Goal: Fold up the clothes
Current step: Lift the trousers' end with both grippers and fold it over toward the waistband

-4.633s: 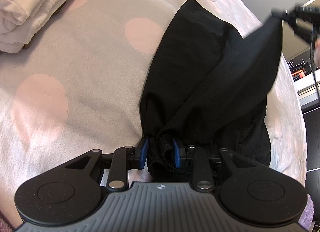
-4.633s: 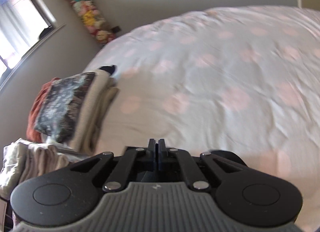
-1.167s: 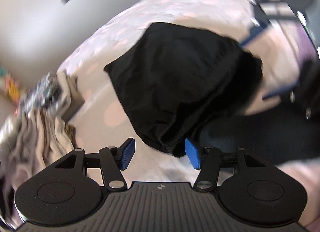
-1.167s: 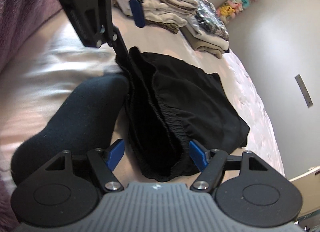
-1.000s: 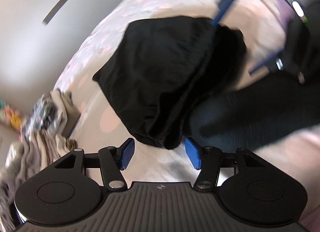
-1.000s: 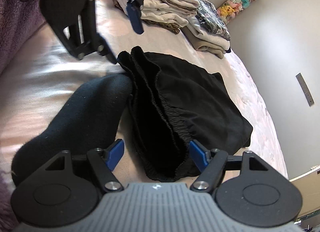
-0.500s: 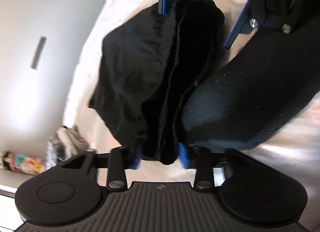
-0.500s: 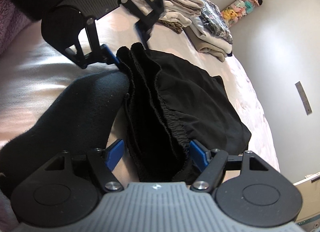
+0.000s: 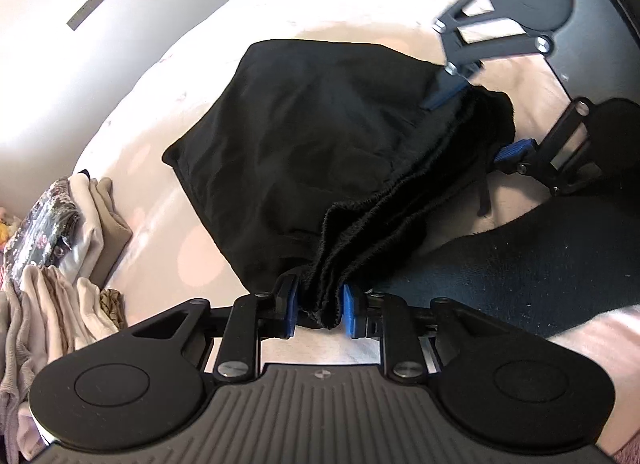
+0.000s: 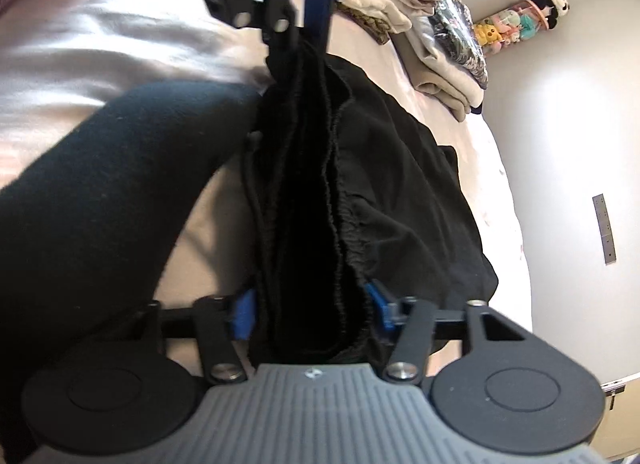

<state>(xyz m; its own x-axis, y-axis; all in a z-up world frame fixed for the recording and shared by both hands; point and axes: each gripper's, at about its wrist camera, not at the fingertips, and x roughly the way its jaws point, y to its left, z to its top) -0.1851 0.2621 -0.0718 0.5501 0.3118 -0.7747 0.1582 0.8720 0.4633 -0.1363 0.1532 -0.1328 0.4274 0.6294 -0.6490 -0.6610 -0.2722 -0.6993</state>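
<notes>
A black garment [image 9: 320, 135], folded with an elastic waistband, lies on the white bed with pink dots [image 9: 200, 256]. My left gripper [image 9: 319, 308] is shut on one end of the bunched waistband. My right gripper [image 10: 310, 312] grips the other end of the waistband [image 10: 312, 223], its blue pads pressed against thick fabric. The right gripper also shows in the left wrist view [image 9: 476, 119], and the left gripper shows at the top of the right wrist view [image 10: 304, 23]. The waistband edge is stretched between them, slightly off the bed.
A dark sleeve or leg [image 9: 540, 256] lies beside the garment, also in the right wrist view [image 10: 100, 191]. A pile of folded clothes [image 9: 60, 232] sits at the bed's edge. Plush toys [image 10: 516, 23] stand by the wall.
Both grippers were open around the waistband ends a second ago. The left closed on it first, then the right closed, and the waistband is now pulled taut between them.
</notes>
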